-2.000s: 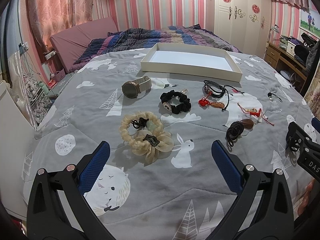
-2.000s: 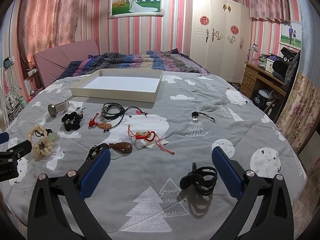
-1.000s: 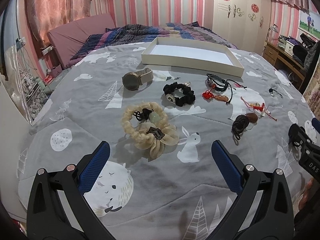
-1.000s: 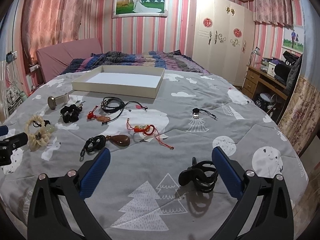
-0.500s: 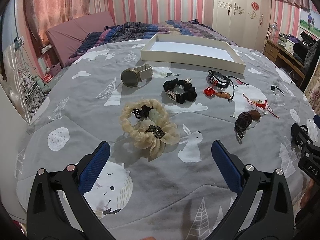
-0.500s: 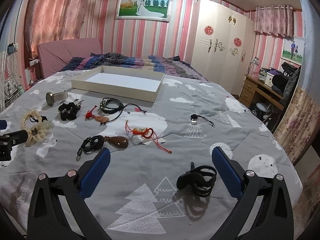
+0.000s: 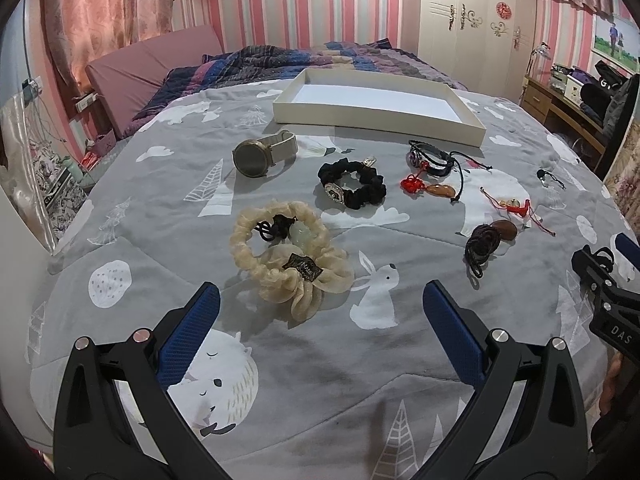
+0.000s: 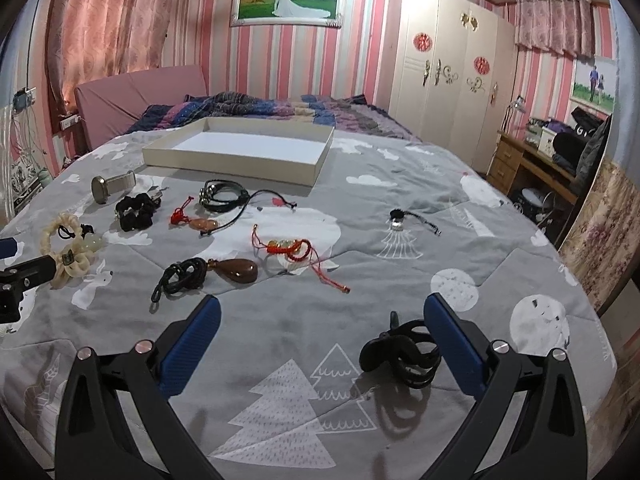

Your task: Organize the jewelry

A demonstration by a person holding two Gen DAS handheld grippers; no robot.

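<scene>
A grey bedspread (image 8: 400, 184) printed with white trees, clouds and animals fills mid-frame; on it a cream scrunchie (image 7: 286, 254), black scrunchie (image 7: 354, 184), red cord bracelet (image 8: 290, 248) and brown pendant (image 8: 240, 270). Cream tray (image 8: 240, 166), white inside, upper centre. Pink-and-white striped walls (image 8: 360, 40) behind.

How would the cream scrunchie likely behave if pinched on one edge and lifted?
The cream scrunchie is ruffled, gauzy fabric, so it would probably sag and feel light. A pale stone and black cord lie inside its ring; they may slide out or snag.
</scene>
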